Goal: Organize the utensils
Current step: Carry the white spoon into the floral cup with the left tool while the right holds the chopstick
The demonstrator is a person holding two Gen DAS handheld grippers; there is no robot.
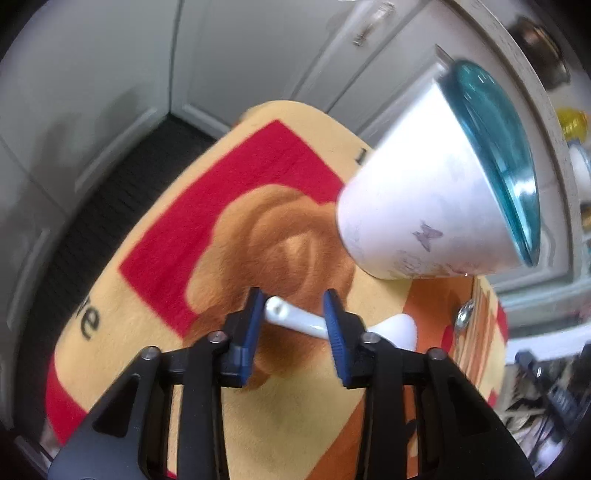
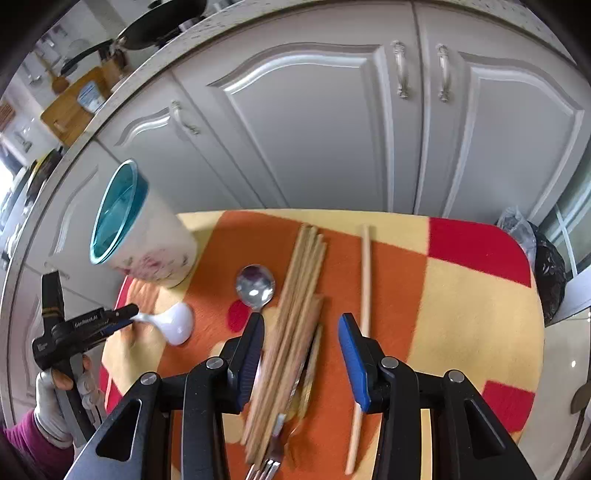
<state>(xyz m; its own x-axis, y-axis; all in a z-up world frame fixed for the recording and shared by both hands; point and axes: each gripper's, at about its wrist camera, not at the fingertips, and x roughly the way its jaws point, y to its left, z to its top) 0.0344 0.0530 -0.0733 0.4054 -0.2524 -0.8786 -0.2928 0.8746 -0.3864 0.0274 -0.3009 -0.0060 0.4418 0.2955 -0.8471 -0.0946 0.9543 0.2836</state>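
Note:
A white ceramic spoon (image 1: 295, 321) lies on the patterned cloth (image 1: 184, 236), its handle between the blue pads of my open left gripper (image 1: 295, 317). It also shows in the right wrist view (image 2: 173, 323), with the left gripper (image 2: 122, 317) at its handle. A white cup with a teal inside (image 1: 424, 218) stands beside it (image 2: 147, 243). My right gripper (image 2: 301, 347) is open above a bundle of wooden chopsticks (image 2: 295, 314). A metal spoon (image 2: 255, 286), a single chopstick (image 2: 364, 314) and a fork (image 2: 267, 465) lie on the cloth.
White cabinet doors (image 2: 314, 129) rise behind the cloth-covered table (image 2: 461, 314). A black bag (image 2: 546, 269) sits at the right. A pan (image 2: 155, 26) and a cutting board (image 2: 74, 103) are on the counter. A dark floor mat (image 1: 110, 206) lies below the table.

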